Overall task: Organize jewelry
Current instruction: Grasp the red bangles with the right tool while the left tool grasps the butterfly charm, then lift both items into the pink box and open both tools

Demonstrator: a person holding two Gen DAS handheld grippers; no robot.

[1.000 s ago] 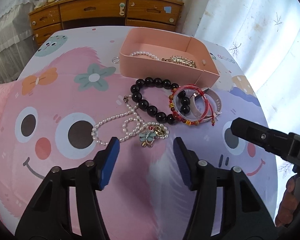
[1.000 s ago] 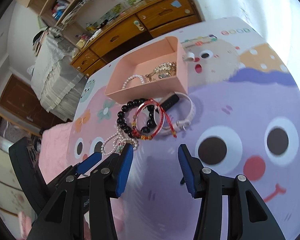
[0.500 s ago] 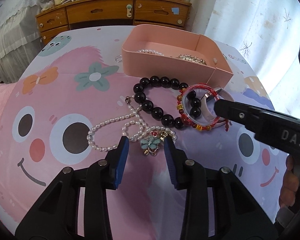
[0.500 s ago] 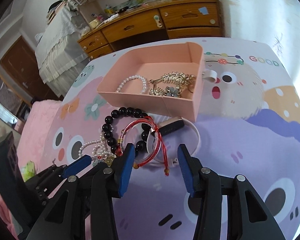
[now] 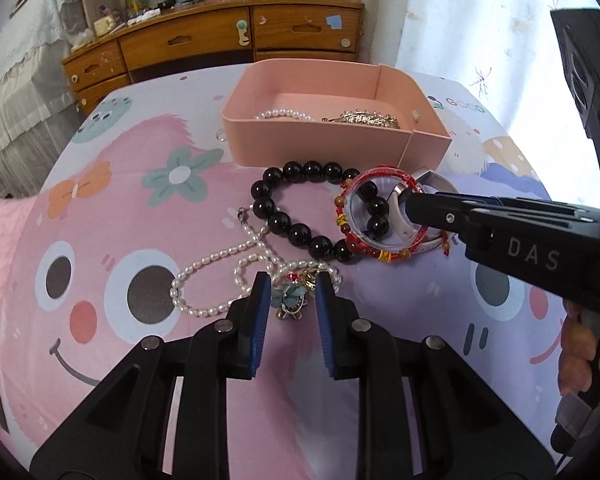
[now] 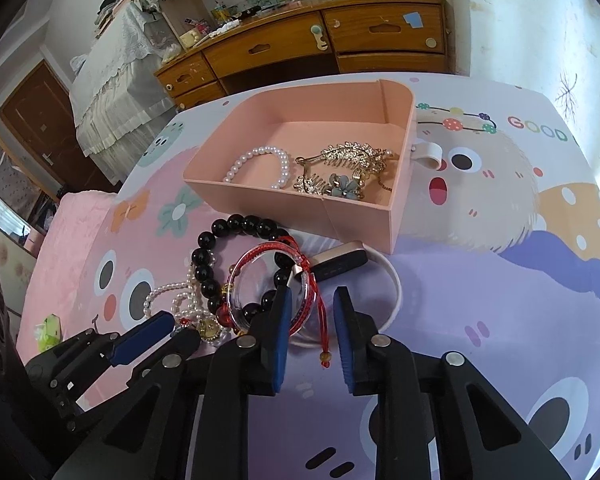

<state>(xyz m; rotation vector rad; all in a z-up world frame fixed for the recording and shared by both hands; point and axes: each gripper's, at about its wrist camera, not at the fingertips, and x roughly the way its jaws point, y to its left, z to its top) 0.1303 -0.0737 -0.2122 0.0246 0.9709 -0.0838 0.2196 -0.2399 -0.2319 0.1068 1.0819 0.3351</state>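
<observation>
Beside the pink tray point(image 6: 356, 216) on the cartoon-print surface point(image 5: 112, 208), the left gripper point(image 5: 290, 304) had just been closing around the pearl necklace's flower pendant point(image 5: 290, 300). The right gripper point(image 6: 310, 316) had been closing on the red string bracelet point(image 6: 268, 288); I couldn't tell whether either one pinched yet.

Right gripper point(image 5: 410, 204) is covering part of the white band point(image 5: 440, 240) in the left-wrist view; pink box point(image 5: 324, 140) front wall is hiding most of the jewelry inside; hand point(image 5: 584, 344) is getting cut off at the right edge; the flower pendant point(image 5: 290, 300) btwn the left pads is possibly pinched, can't tell.
</observation>
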